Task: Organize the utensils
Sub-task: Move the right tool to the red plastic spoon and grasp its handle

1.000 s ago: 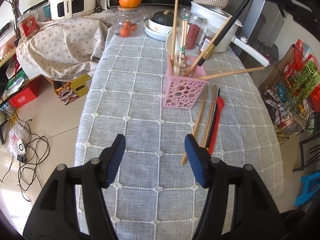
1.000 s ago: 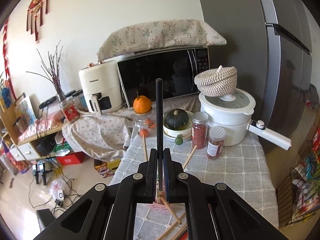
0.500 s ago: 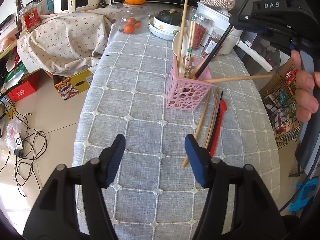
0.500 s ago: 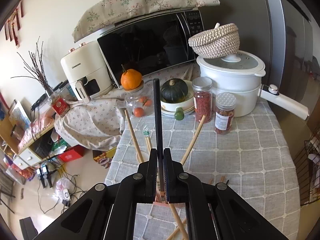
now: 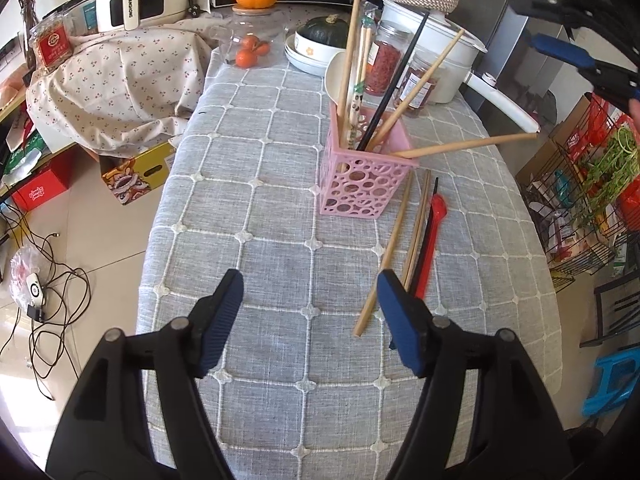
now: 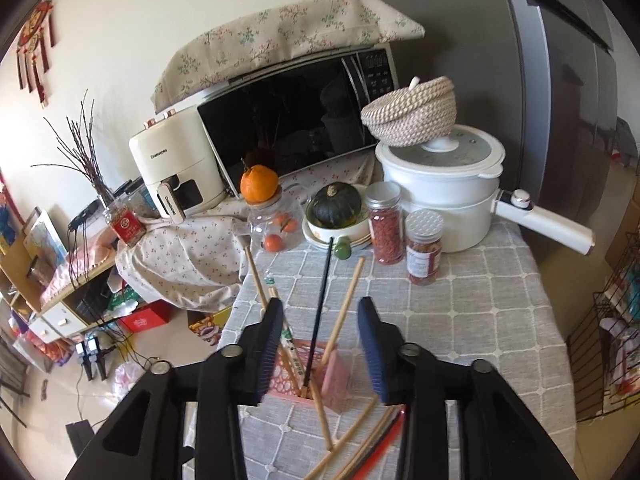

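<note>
Black chopstick dropped in — right gripper (image 6: 320, 340) released

It now stands in the pink holder (image 5: 366, 176); the left gripper (image 5: 310, 300) hangs open near the remaining table utensils (image 5: 416, 240) — next up.

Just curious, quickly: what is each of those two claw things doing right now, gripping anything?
Left gripper: open, holding nothing, above the grey checked tablecloth.
Right gripper: open, holding nothing, above the pink perforated plastic holder.
</note>
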